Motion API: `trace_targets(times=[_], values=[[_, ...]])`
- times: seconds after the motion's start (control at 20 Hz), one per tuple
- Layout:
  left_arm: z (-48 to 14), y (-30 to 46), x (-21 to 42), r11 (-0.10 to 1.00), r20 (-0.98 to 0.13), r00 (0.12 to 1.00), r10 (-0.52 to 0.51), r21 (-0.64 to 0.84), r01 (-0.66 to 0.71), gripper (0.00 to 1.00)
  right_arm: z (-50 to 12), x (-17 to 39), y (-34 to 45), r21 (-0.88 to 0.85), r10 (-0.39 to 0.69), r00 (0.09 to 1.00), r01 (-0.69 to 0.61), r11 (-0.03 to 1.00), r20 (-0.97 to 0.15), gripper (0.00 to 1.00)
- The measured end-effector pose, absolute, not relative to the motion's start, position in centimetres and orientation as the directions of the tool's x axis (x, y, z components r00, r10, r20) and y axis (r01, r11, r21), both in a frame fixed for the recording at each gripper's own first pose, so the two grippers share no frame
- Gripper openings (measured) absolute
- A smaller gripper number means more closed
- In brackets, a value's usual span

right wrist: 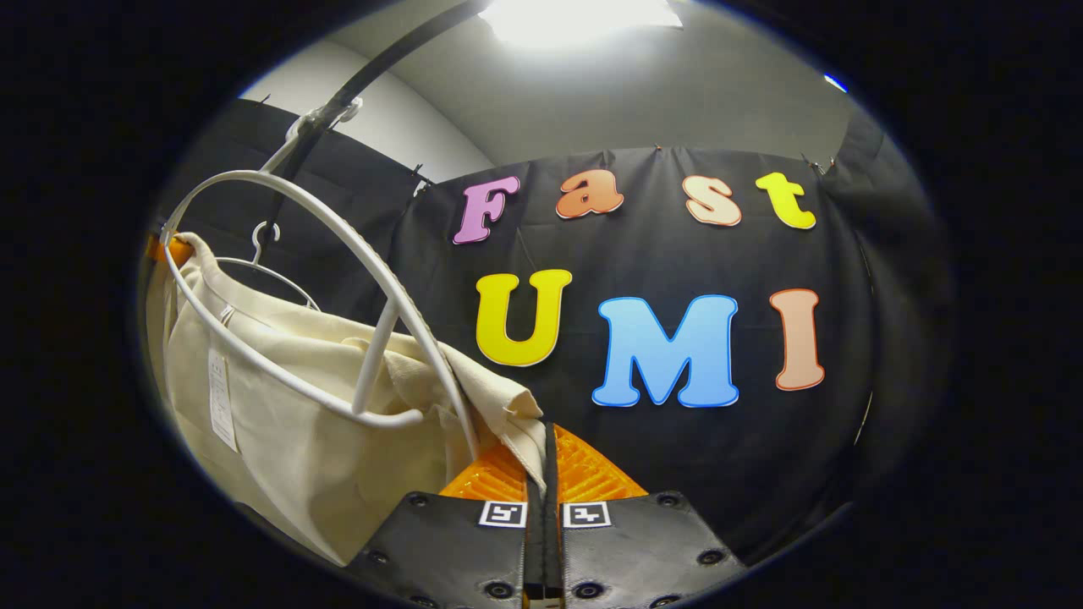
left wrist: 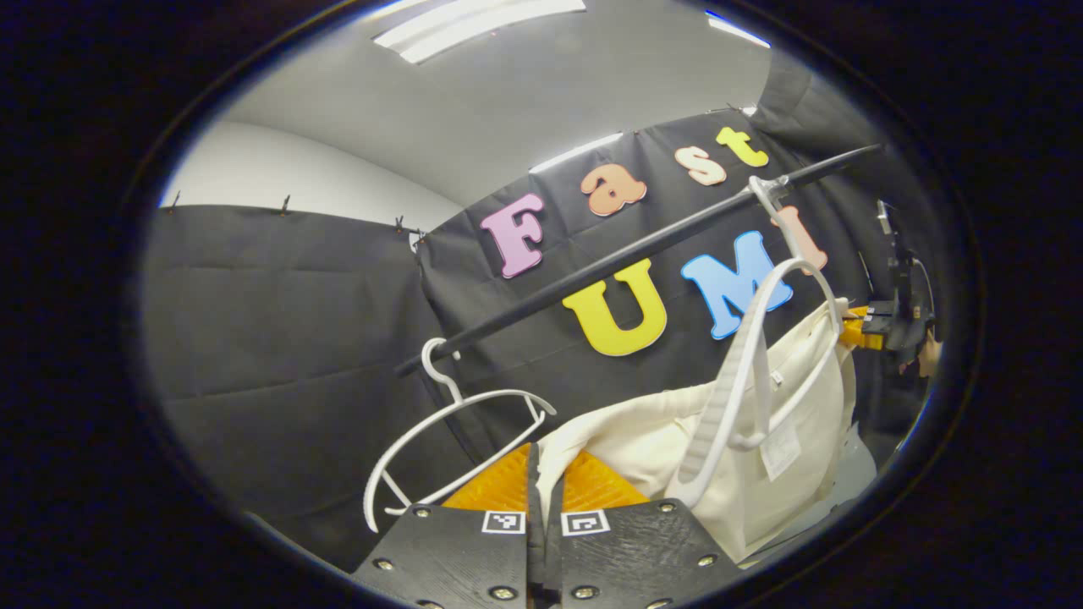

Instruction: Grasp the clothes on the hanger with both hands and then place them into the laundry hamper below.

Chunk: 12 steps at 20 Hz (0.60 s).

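A cream garment [left wrist: 643, 440] hangs slack around a white hanger [left wrist: 736, 372] hooked on a black rail [left wrist: 626, 254]. My left gripper [left wrist: 541, 474] is shut on one edge of the cloth, low in the left gripper view. At the far right of that view my right gripper [left wrist: 880, 326] holds the garment's other end. In the right gripper view the garment [right wrist: 296, 440] drapes under the hanger [right wrist: 364, 247], and my right gripper [right wrist: 547, 461] pinches a fold of it between both fingers. A bit of my left gripper [right wrist: 161, 247] shows at the cloth's far left edge.
A second white hanger [left wrist: 457, 397], bare, hangs on the rail's lower left end and shows behind the garment [right wrist: 262, 233] in the right gripper view. The rail [right wrist: 381, 59] slants overhead. Black cloth walls stand close behind.
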<state>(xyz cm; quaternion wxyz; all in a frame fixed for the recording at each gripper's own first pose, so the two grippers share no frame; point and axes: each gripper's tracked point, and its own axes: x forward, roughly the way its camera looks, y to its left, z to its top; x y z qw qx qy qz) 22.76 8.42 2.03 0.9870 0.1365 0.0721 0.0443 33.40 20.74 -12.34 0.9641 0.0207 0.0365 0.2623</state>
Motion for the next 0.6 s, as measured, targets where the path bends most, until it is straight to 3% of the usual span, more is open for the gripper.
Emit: trace_targets(times=[0.25, 0.6], values=[[-2.1, 6.6, 21.3, 0.978, -0.165, 0.984, 0.074, 0.204, -0.039, 0.00, -17.4, 31.9, 20.5, 0.189, 0.526, 0.833, -0.496, 0.848, -0.175, 0.02], [-6.8, 6.6, 15.8, 0.989, -0.229, 0.969, 0.097, 0.135, -0.067, 0.02, -21.0, 26.3, 21.2, 0.202, 0.560, 0.786, -0.523, 0.828, -0.262, 0.01]])
